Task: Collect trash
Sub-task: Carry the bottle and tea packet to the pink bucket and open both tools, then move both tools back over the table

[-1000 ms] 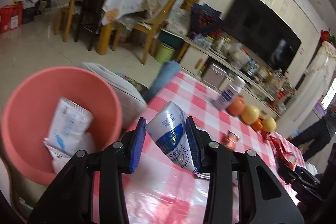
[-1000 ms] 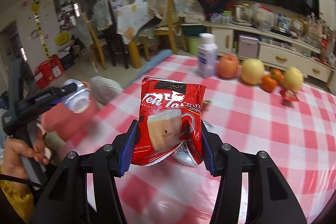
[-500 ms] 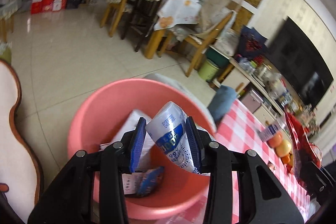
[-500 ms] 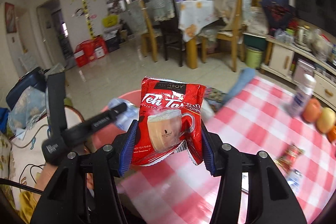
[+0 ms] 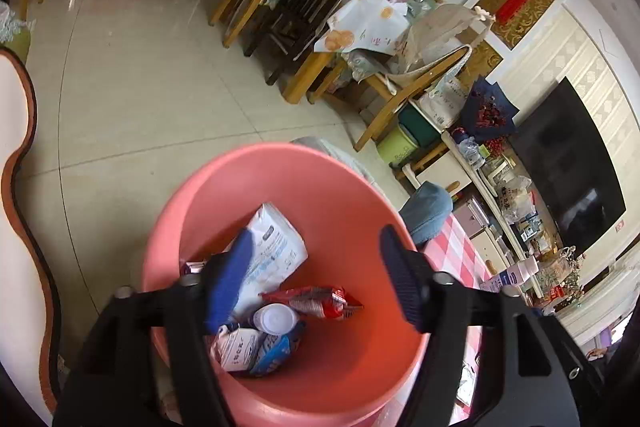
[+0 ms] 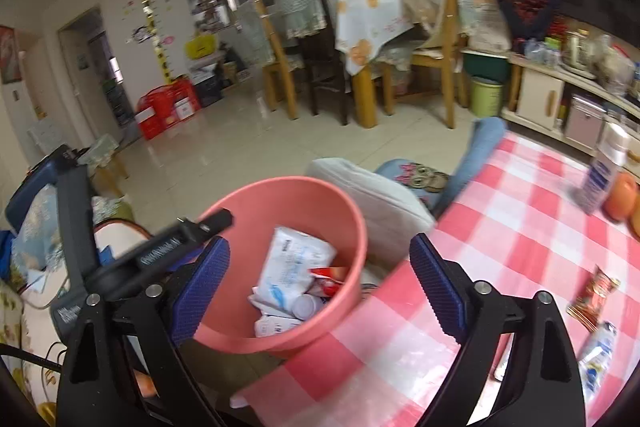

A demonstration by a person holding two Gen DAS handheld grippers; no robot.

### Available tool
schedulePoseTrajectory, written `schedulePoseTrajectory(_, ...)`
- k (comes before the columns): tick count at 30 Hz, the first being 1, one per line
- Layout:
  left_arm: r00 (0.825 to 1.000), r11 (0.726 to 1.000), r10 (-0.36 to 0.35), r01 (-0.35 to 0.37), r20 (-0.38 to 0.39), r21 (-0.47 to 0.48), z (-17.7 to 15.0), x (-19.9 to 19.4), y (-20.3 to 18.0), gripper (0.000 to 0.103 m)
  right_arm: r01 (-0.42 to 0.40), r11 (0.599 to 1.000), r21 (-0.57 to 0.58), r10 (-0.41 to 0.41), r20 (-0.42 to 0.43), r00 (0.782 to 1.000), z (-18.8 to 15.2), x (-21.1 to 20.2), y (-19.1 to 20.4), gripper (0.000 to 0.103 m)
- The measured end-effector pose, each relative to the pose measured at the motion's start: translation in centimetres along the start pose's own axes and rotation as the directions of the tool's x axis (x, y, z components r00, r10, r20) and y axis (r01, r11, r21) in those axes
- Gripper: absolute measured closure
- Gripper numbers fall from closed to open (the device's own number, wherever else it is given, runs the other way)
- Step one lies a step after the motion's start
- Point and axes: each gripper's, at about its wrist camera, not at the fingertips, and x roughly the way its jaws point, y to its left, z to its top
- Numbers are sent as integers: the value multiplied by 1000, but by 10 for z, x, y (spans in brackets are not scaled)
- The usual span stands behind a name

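A pink bucket [image 5: 360,195] [image 6: 352,219] stands on the floor beside the table. Inside lie a white bottle [image 5: 276,319] [image 6: 306,305], a red tea packet [image 5: 316,303] [image 6: 332,281], a white wipes pack [image 5: 272,255] [image 6: 294,263] and other wrappers. My left gripper [image 5: 316,279] is open and empty right above the bucket; it also shows in the right wrist view [image 6: 180,239]. My right gripper [image 6: 320,291] is open and empty over the bucket's near rim and the table corner. A small red wrapper [image 6: 594,295] and a blue-white wrapper [image 6: 598,355] lie on the table.
The table has a red-and-white checked cloth [image 6: 500,227]. A white bottle [image 6: 604,167] and fruit [image 6: 620,195] stand at its far side. A grey cushion [image 6: 380,195] sits behind the bucket. Wooden chairs and a dining table [image 6: 360,39] stand across the tiled floor.
Both grippers have opened. The white bottle left my left gripper and the red tea packet left my right gripper; both now lie in the pink bucket. Both grippers swung left over it.
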Motion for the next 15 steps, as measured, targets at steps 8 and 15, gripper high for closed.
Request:
schedulePoseTrajectory(8,993,987,-49,32,103,158,-10,-19,-42,21,56,997,49,-57,23,998,-26,-36,-36,6)
schedulePoseTrajectory(15,979,942,-130,74,154,326,-29,-35,-86,16,127,991,50,-130,56,990,-53,-75,-64,5)
